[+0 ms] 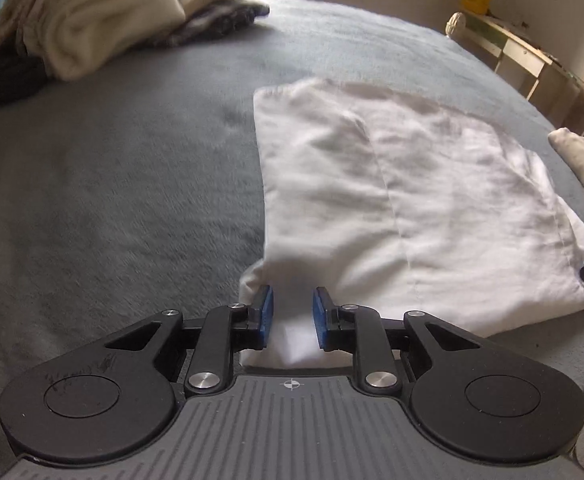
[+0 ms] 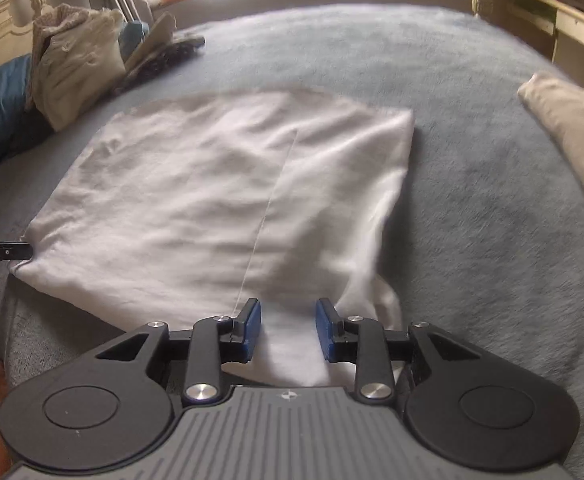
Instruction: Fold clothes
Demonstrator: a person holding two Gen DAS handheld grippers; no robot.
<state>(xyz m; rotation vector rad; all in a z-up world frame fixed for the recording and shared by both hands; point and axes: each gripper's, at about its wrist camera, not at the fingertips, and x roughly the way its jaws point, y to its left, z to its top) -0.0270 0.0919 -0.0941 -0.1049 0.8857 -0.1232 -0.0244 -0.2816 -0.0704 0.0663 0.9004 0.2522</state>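
White garment [image 1: 403, 200] lies folded flat on grey bedspread [image 1: 112, 200] (seam down middle). Left gripper [image 1: 292, 312] at near left corner, jaws slightly apart, cloth between, pads not pressing. Right gripper [image 2: 288, 326] at near right corner, likewise parted over cloth. Clothes pile [image 2: 76, 60] at 10 o'clock, well apart.

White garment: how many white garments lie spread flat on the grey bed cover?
1. The white garment lies flat on the grey bed cover, near both grippers. The heap of clothes at the far left may hide other white pieces.
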